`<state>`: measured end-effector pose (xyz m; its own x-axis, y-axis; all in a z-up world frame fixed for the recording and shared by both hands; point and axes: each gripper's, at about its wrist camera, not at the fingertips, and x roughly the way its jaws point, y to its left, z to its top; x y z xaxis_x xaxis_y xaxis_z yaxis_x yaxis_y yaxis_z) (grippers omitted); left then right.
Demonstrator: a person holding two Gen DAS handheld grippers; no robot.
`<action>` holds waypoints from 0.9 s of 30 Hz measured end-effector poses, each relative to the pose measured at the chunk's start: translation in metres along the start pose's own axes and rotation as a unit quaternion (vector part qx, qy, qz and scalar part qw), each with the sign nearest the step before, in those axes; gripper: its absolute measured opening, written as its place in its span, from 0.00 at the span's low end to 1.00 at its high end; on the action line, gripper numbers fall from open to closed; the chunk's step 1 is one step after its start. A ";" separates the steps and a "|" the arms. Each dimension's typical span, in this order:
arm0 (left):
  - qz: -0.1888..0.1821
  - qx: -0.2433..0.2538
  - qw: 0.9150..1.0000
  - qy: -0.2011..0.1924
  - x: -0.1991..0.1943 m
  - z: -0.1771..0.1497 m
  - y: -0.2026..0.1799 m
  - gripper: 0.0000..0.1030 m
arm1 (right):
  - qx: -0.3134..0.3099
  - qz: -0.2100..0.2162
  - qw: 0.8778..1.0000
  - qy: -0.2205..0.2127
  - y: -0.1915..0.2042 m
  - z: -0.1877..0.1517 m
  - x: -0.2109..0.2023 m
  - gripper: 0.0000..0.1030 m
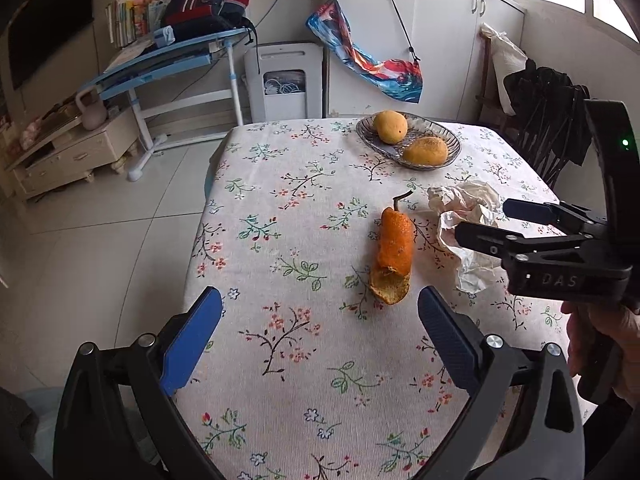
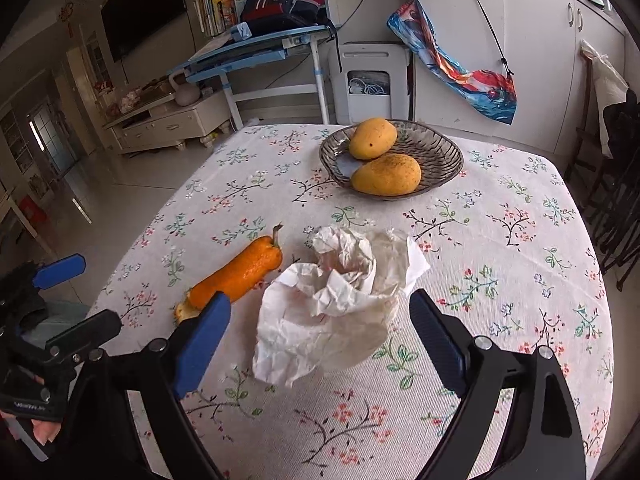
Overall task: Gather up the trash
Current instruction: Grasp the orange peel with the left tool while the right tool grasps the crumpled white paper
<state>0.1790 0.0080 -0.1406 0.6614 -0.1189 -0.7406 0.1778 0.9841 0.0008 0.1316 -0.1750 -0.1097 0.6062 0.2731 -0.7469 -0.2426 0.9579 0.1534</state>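
An orange pepper-like scrap (image 1: 394, 256) with a dark stem and a ragged cut end lies on the floral tablecloth (image 1: 300, 220). It is just ahead of my left gripper (image 1: 320, 294), slightly right of centre, and the gripper is open and apart from it. Right of the scrap sits a crumpled white paper (image 1: 464, 216). In the right wrist view the crumpled paper (image 2: 340, 300) lies between the wide-apart blue fingers of my right gripper (image 2: 320, 300), which is open. The scrap (image 2: 240, 272) lies to the paper's left. The right gripper (image 1: 484, 222) reaches in from the right.
A glass bowl (image 1: 448, 136) (image 2: 440, 148) with two mangoes stands at the table's far side. The left gripper (image 2: 98, 292) shows at the left table edge. Dark chairs (image 1: 548, 120) stand at the right. On the floor beyond are a blue desk (image 1: 168, 60) and a white appliance (image 1: 284, 80).
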 end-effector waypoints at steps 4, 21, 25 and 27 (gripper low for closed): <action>-0.008 0.015 1.000 0.004 0.016 0.010 -0.008 0.92 | 0.008 0.006 1.000 0.026 -0.008 0.000 0.017 0.61; -0.044 0.065 0.995 0.054 0.085 0.026 -0.050 0.47 | 0.023 0.002 0.999 0.045 -0.035 -0.010 -0.008 0.07; -0.057 0.060 0.995 0.053 0.084 0.026 -0.049 0.27 | 0.058 0.008 0.998 0.039 -0.039 -0.010 -0.015 0.63; -0.059 0.061 0.995 0.052 0.083 0.023 -0.049 0.24 | 0.077 0.015 0.997 0.021 -0.041 -0.007 -0.018 0.69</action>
<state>0.2422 -0.0535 -0.1863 0.5532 -0.2118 -0.8057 0.3414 0.9398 -0.0126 0.1256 -0.2202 -0.1072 0.5677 0.3014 -0.7660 -0.1400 0.9524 0.2710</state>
